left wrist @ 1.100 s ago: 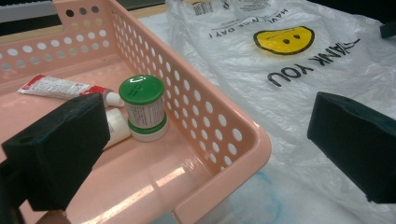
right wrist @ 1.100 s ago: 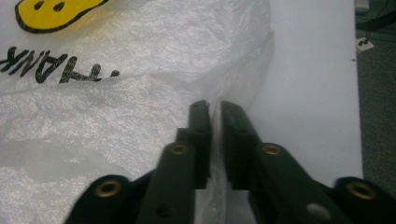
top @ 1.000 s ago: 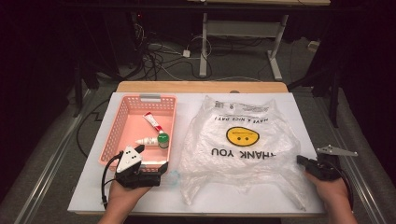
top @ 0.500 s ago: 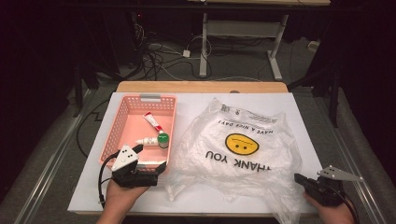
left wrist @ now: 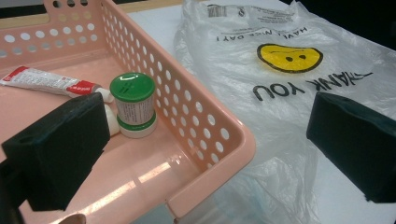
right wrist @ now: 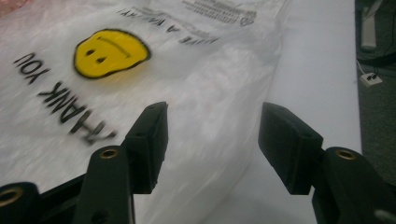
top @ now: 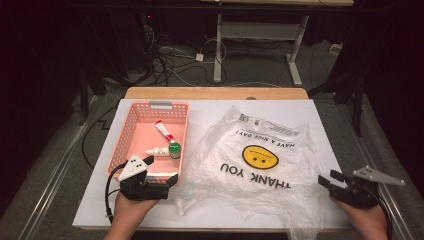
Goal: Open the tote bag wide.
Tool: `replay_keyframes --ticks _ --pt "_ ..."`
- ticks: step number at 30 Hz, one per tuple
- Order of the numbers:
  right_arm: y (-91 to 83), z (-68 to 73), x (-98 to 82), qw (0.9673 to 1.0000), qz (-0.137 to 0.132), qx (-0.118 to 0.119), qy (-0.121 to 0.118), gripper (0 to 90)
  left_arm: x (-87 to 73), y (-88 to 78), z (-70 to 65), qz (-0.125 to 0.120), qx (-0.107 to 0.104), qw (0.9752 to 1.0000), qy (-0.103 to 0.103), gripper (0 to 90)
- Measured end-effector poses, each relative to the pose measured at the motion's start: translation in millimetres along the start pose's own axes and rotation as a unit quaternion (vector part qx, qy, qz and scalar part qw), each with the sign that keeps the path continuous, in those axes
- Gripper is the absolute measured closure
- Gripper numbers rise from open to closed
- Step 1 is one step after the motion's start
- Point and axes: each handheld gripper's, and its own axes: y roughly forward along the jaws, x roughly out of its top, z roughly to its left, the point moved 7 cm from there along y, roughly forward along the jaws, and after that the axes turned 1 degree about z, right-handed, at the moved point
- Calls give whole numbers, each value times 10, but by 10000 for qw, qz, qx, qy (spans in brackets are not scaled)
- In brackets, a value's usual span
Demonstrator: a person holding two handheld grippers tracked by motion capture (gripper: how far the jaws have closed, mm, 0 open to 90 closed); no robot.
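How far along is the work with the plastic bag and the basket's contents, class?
Done: the plastic bag lies spread beside the basket. In hand: nothing; the right gripper, jaws just opened, holds nothing, left gripper open. Left: toothpaste tube and green-capped jar remain in the basket.

I'm working in a lab: a white board on a wooden table [top: 215, 93], tangled cables [top: 170, 62] on the floor, a metal desk frame [top: 260, 35] behind, darkness around
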Motion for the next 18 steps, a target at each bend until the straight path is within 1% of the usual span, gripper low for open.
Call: replay_keyframes --ticks 1,2,3,4,5,6,8,10,12,13,14,15,16,17,18 --pt "68 -54 56 10000 16 -22 7 415 -11 11 0 27 17 10000 26 0" --pt "68 -54 56 10000 16 -22 7 415 -19 20 1 42 30 10000 36 0" --pt "207 -161 164 9999 16 -54 85 389 -23 24 1 50 26 10000 29 0" --pt "207 -161 164 9999 16 -54 85 389 -24 24 5 57 38 10000 24 0" --pt "362 -258 248 9998 49 -93 164 372 -23 23 9 48 48 10000 14 0" --pt "362 -258 248 9998 49 -93 164 372 -20 19 12 33 61 10000 6 0" --pt "508 -326 316 9996 89 -110 255 355 -15 9 15 17 91 10000 22 0" --pt "623 -371 391 9995 109 -145 251 344 -8 2 9 -10 89 10000 27 0" --pt "721 -414 466 9993 113 -181 307 343 -2 -3 8 -24 95 9999 34 0" --pt "830 -464 512 9990 188 -170 357 342 -2 -1 5 -33 69 10000 25 0" --pt "830 -464 512 9990 188 -170 357 342 -4 2 3 -24 59 10000 29 0" --pt "944 -517 536 9987 297 -178 383 330 -8 8 1 -10 61 10000 42 0" --pt "944 -517 536 9987 297 -178 383 330 -12 13 -2 7 53 10000 56 0" --pt "1037 -556 564 9983 356 -212 418 303 -16 17 -5 15 49 10000 64 0" --pt "1081 -566 581 9982 382 -219 395 290 -17 19 -6 15 53 10000 66 0"
